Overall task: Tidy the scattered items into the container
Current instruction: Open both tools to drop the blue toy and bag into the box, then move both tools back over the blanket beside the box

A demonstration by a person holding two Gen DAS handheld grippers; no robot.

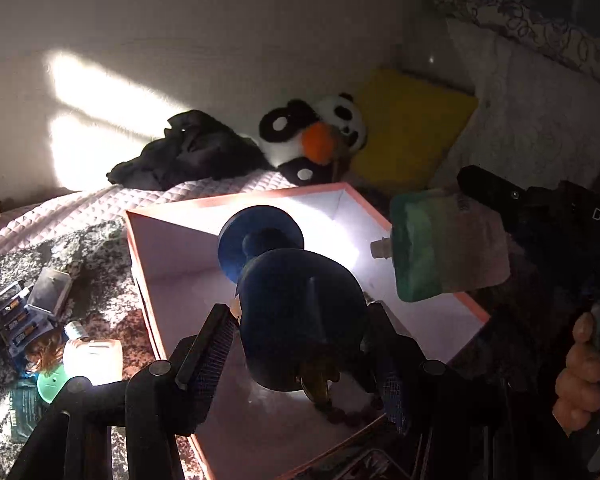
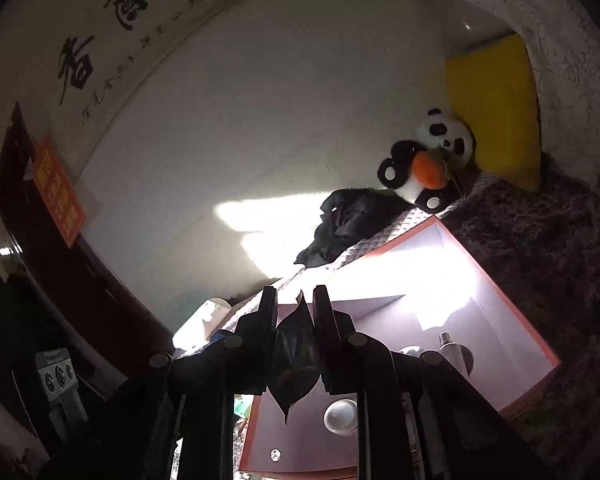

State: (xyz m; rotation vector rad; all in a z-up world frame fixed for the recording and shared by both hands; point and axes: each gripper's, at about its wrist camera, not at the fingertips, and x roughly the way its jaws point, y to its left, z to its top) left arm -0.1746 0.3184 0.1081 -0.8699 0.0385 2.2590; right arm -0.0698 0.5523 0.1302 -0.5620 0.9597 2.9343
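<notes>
In the left wrist view my left gripper [image 1: 300, 320] is shut on a dark blue spool-shaped object [image 1: 296, 296], held over the open pink box [image 1: 236, 200] on the bed. At the right, a finger [image 1: 488, 188] of the right gripper grips a green and pink spouted pouch [image 1: 448, 244] above the box's far corner. In the right wrist view my right gripper [image 2: 296, 300] is shut on that pouch [image 2: 296, 356], seen edge-on and dark, over the box [image 2: 496, 288]. A light bulb [image 2: 340, 416] and a bead string [image 1: 348, 416] lie inside the box.
On the speckled blanket left of the box lie a battery pack [image 1: 16, 320], a small bottle [image 1: 92, 356] and a clear case [image 1: 50, 290]. A panda plush [image 1: 320, 136], black cloth [image 1: 184, 152] and yellow cushion [image 1: 412, 128] sit by the wall. A hand [image 1: 580, 380] shows at the right.
</notes>
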